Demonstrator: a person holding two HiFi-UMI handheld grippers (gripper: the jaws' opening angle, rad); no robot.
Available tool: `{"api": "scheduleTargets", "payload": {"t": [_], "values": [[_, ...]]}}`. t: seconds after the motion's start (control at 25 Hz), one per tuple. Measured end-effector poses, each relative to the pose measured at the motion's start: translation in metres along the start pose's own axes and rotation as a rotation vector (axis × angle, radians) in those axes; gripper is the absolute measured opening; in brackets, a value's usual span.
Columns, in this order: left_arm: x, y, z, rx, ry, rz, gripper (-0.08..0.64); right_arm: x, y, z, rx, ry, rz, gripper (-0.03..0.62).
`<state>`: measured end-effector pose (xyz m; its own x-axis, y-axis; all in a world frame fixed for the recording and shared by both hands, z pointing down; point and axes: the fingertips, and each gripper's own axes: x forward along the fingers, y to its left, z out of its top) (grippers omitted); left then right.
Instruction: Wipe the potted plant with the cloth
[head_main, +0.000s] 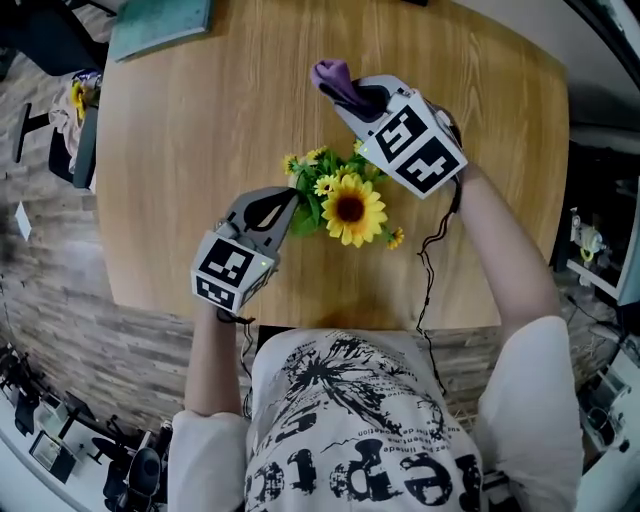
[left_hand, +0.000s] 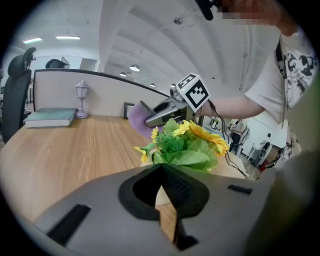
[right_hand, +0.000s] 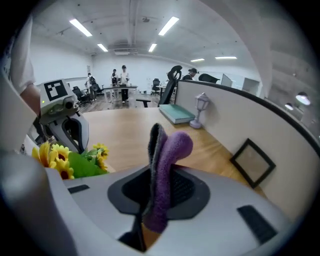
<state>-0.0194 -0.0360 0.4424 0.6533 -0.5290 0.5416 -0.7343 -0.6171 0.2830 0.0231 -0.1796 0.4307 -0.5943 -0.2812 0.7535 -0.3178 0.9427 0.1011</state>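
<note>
**A:** Nearest to the body?

**B:** White shirt with black print (head_main: 360, 430), right at the near edge of the wooden table (head_main: 170, 150).

**A:** And just past that edge?

**B:** Left gripper (head_main: 287, 203), on the near left. Two tongs pressed tight together, pinching nothing. Tip right by the green leaves. Touching or not, hard to tell.

**A:** Then the flowers?

**B:** Yes, the potted plant (head_main: 348, 208). Near the front edge, about in the middle, standing up straight. One big yellow flower with a dark middle. Little yellow ones around it, green leaves underneath.

**A:** A bit farther out?

**B:** Right gripper (head_main: 350, 95), just past the plant on its far side, pointing to the far left. Tongs squeezed on the purple cloth (head_main: 334, 75). Fuzzy cloth, folded over, poking out past the tips. Apart from the flowers, not on them.

**A:** And way at the back?

**B:** A blue-green book (head_main: 160, 25), lying flat at the far left of the table. Close beside it a tiny lamp (right_hand: 201, 107). More to the right a dark picture frame (right_hand: 252, 162), leaning on the grey wall at the back of the table.
</note>
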Motion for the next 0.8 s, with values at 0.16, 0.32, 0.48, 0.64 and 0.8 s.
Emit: {"api": "scheduleTargets", "payload": {"t": [0.16, 0.32, 0.48, 0.64, 0.8], "values": [[0.002, 0.002, 0.003, -0.003, -0.007, 0.007, 0.003, 0.019, 0.029, -0.009, -0.024, 0.028, 0.123, 0.075], [0.003, 0.007, 0.003, 0.000, 0.014, 0.000, 0.003, 0.033, 0.048, -0.025, -0.027, 0.070, 0.219, 0.075], [0.001, 0.010, 0.005, 0.008, -0.003, 0.018, 0.003, 0.034, 0.060, -0.028, -0.038, 0.093, 0.291, 0.074], [0.013, 0.011, 0.012, 0.006, -0.022, 0.014, 0.003, 0.033, 0.073, -0.030, -0.114, 0.115, 0.387, 0.074], [0.021, 0.011, 0.017, -0.007, -0.028, 0.006, 0.002, 0.031, 0.077, -0.035, -0.146, 0.135, 0.440, 0.072]]}}
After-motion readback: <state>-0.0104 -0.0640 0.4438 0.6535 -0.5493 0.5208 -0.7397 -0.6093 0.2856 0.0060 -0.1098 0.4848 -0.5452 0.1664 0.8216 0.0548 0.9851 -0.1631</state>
